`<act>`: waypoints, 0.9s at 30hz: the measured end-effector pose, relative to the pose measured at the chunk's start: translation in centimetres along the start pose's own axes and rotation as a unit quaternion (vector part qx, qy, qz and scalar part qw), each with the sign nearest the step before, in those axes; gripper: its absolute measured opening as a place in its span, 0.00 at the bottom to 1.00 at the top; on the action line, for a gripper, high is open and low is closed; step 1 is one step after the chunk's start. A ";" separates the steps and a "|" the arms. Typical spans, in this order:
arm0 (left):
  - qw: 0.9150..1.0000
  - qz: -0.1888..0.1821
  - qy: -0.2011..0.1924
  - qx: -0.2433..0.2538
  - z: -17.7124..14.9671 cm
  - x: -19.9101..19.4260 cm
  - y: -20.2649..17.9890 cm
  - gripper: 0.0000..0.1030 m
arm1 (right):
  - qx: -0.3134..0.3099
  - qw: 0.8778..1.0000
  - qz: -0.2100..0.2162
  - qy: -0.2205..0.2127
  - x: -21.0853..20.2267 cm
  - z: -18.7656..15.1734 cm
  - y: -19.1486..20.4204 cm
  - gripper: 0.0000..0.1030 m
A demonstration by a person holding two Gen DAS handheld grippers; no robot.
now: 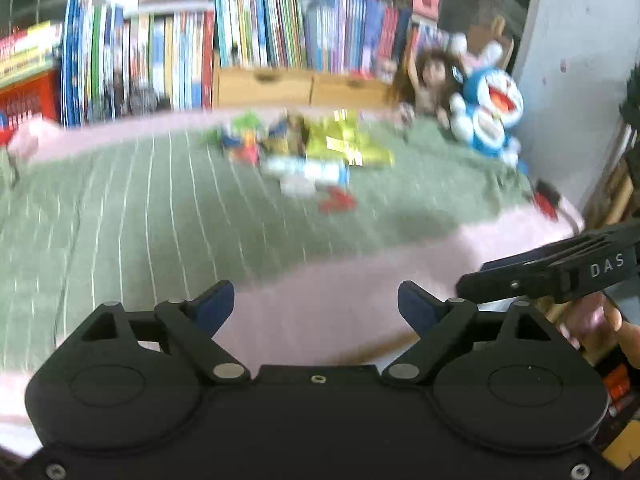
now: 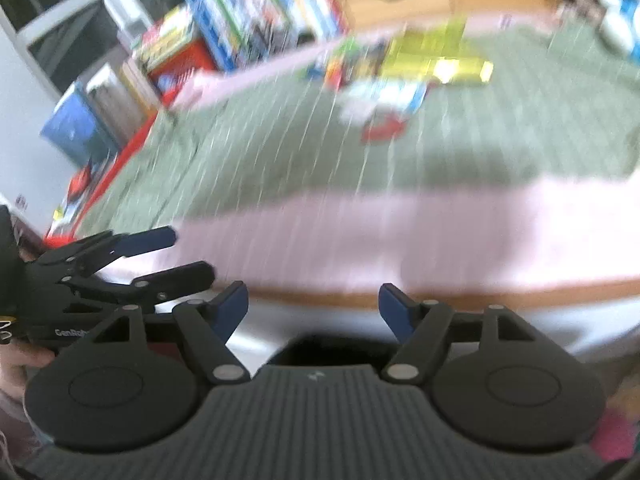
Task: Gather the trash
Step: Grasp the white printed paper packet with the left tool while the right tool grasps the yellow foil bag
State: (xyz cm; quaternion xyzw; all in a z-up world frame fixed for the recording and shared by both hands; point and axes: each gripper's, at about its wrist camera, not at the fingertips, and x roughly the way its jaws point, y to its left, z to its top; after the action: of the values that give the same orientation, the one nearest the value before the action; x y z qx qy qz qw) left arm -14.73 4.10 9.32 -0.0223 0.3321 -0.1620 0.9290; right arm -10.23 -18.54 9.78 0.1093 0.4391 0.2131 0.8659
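A heap of trash lies far back on the green striped blanket (image 1: 140, 216): a yellow-green foil wrapper (image 1: 348, 144), a white and blue wrapper (image 1: 308, 172), a red scrap (image 1: 338, 200) and colourful bits (image 1: 248, 140). Both views are blurred. My left gripper (image 1: 316, 308) hangs open and empty over the pink sheet at the bed's near edge. My right gripper (image 2: 314, 312) is open and empty too, over the bed's front edge. In the right wrist view the same yellow wrapper (image 2: 436, 60), white wrapper (image 2: 380, 98) and red scrap (image 2: 384, 126) show. The left gripper (image 2: 168, 252) appears at left.
Rows of books (image 1: 248, 36) and wooden drawers (image 1: 300, 86) line the back. A blue cat plush (image 1: 488, 112) and a doll (image 1: 428, 80) sit at back right by a white wall (image 1: 580, 40). The right gripper's body (image 1: 560, 276) is at my right, held by a hand (image 1: 624, 336).
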 end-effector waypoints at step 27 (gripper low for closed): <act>0.960 -0.021 0.071 -0.269 10.1 26.1 7.2 0.50 | 0.097 0.983 -0.102 -0.122 9.7 15.3 -12.9 0.90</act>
State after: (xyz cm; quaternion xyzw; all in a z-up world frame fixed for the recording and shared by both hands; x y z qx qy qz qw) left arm 12.65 1.97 0.21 -0.2664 0.4278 -0.0873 0.8593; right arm 10.76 -25.47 7.01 0.1724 0.3574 0.0653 0.9156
